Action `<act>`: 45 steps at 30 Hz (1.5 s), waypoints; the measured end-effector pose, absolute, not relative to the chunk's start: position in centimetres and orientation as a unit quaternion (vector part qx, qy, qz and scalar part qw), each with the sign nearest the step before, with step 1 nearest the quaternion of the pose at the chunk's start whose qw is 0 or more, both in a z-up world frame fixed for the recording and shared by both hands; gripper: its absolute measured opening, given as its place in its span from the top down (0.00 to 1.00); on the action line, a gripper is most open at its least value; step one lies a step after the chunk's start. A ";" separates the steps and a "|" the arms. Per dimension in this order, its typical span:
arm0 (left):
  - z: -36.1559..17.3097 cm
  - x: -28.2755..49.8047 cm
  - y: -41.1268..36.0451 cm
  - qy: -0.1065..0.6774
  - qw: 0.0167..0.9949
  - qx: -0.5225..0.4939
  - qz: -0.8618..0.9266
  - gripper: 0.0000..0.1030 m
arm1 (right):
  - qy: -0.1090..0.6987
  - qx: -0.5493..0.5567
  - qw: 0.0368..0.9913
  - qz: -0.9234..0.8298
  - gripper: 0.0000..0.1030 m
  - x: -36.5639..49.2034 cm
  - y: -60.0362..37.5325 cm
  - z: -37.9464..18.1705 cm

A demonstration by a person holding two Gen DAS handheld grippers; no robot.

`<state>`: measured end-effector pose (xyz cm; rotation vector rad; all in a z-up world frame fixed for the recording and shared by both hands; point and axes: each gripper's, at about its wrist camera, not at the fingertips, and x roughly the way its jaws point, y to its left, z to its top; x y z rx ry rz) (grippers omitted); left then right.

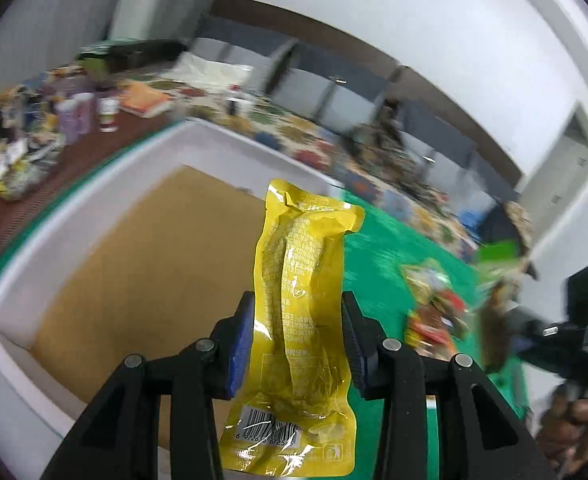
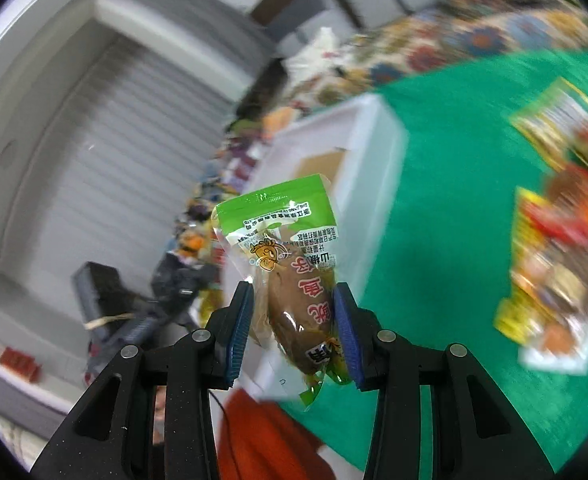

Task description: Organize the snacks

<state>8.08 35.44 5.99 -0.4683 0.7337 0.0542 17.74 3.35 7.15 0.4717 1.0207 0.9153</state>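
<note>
Left tool (image 1: 296, 344) gripping yellow pouch (image 1: 300, 320) with barcode starting 6 9726, white box (image 1: 93, 168) at 10 o'clock, right tool (image 2: 294, 328) gripping green-topped snack pack (image 2: 289, 264) with Chinese writing.

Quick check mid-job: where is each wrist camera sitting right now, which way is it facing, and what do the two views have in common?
Left wrist: sits behind the left gripper, looking along it over the white box; its fingers clamp a yellow packet; the right gripper shows at the right edge.
Right wrist: sits behind the right gripper, tilted, facing the green cloth and box; its fingers clamp a green-topped packet; the left gripper shows left.
Shared: the box, the green cloth, the loose snack pile.
</note>
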 end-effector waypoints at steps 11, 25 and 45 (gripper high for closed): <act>-1.0 6.1 42.0 0.399 0.873 -0.234 0.155 0.15 | 0.475 0.128 0.763 0.419 0.33 18.8 17.0 5.0; 3.1 7.0 22.1 0.360 0.914 -0.180 -0.049 0.02 | 0.402 -0.017 0.908 0.121 0.34 15.8 -9.7 -3.7; -11.4 15.3 9.8 0.462 0.885 -0.054 -0.008 0.01 | 0.433 0.052 0.895 -0.093 0.28 12.8 -32.2 -10.6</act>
